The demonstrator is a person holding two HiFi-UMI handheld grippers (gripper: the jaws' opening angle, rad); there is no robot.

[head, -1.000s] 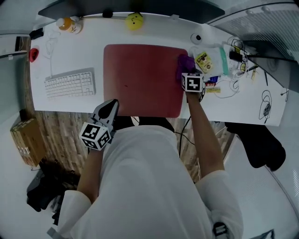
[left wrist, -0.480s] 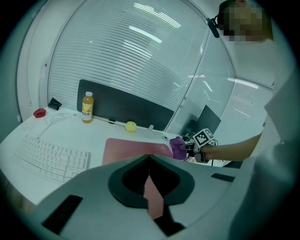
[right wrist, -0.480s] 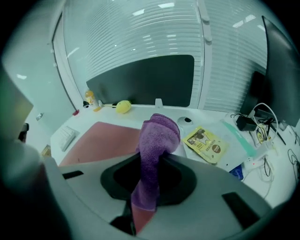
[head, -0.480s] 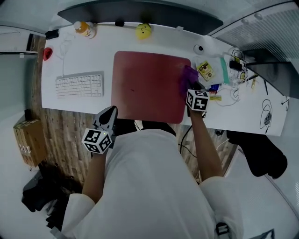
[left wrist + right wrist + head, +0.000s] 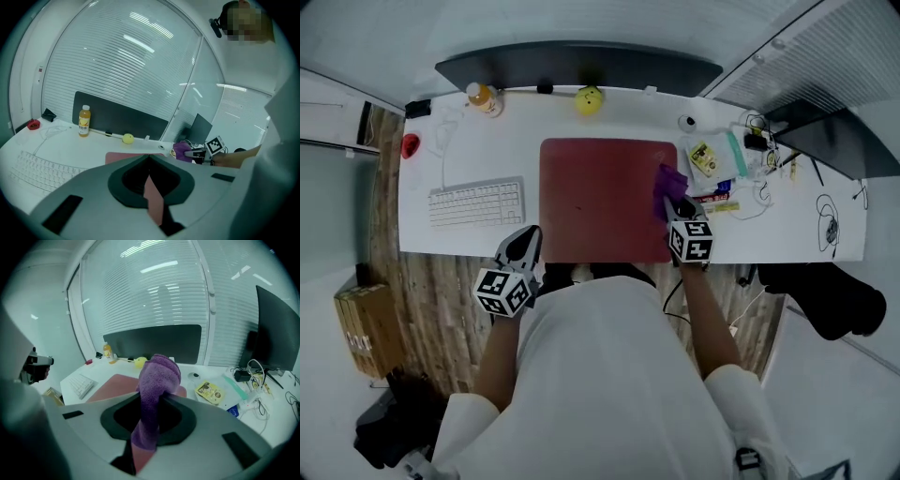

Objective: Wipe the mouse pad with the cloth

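**Purple cloth held at the right edge of the mouse pad**

On the long white desk [image 5: 441,234], a flat white keyboard [image 5: 476,202] lies at the left, with a small orange drink bottle [image 5: 483,97] far behind it. The left gripper [image 5: 528,236] hovers at the desk's near edge, between the keyboard and the pad; its jaws are pressed together with nothing between them. The dark red rectangular mouse pad [image 5: 600,197] lies flat in the middle of the desk, and a yellow ball [image 5: 589,99] sits beyond its far edge. Over the pad's right side hangs the fuzzy purple cloth [image 5: 667,183], pinched between the jaws of the right gripper [image 5: 672,208], which clamp it mid-length so a bunched end sticks out past the tips. The cloth seems to rest on the pad, though contact is hard to confirm. A yellow printed snack packet [image 5: 705,157] and tangled cables [image 5: 759,131] lie further right.
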